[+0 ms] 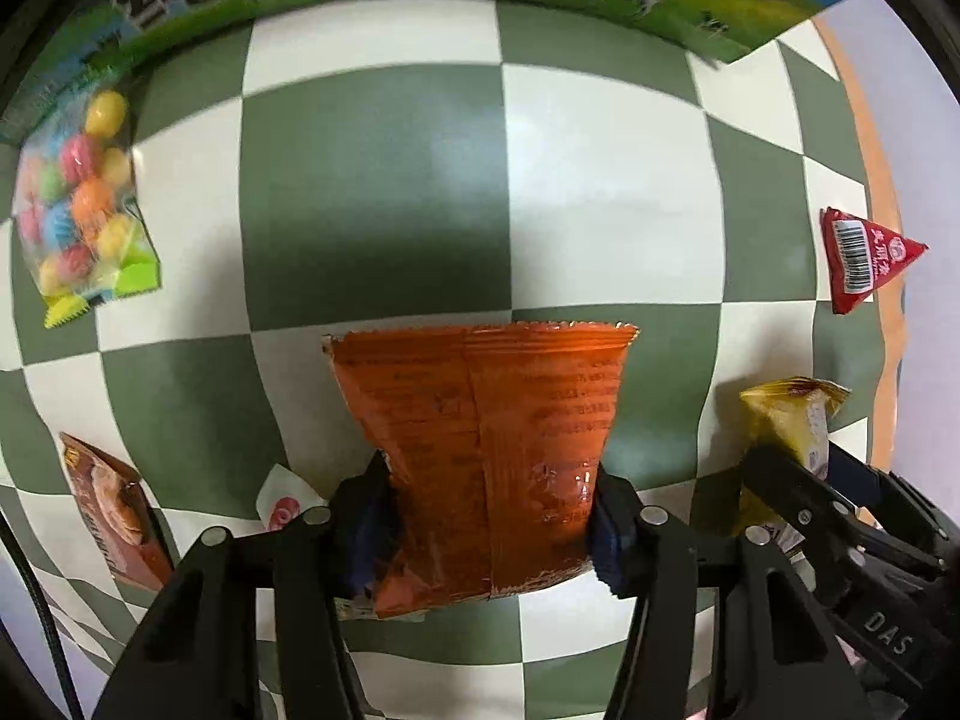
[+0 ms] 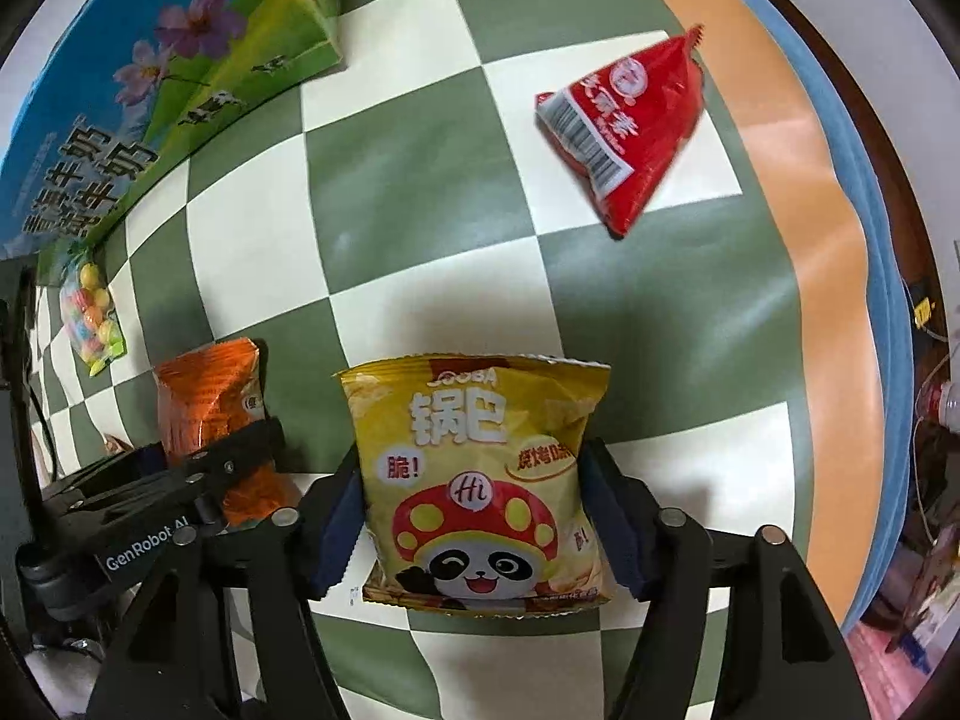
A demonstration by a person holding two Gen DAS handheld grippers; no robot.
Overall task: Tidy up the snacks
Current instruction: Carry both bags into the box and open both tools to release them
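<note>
Both grippers point down at the checked tablecloth (image 1: 372,180): the left gripper (image 1: 492,516) pinches the orange snack bag (image 1: 486,438) tight for lifting, while the right gripper (image 2: 474,516) hugs the yellow panda crisp bag (image 2: 480,480), jaws half-open.

It looks like a home, a table set up for snacks. A green-and-cream checked cloth (image 2: 384,180) with an orange border covers the table. On the cloth lie small retail snack packs: a candy bag (image 1: 78,204), a red pack (image 2: 630,120). A printed milk carton box (image 2: 120,120) stands at the cloth's far edge. Beyond the cloth's orange border, household clutter (image 2: 924,420) shows dimly.
</note>
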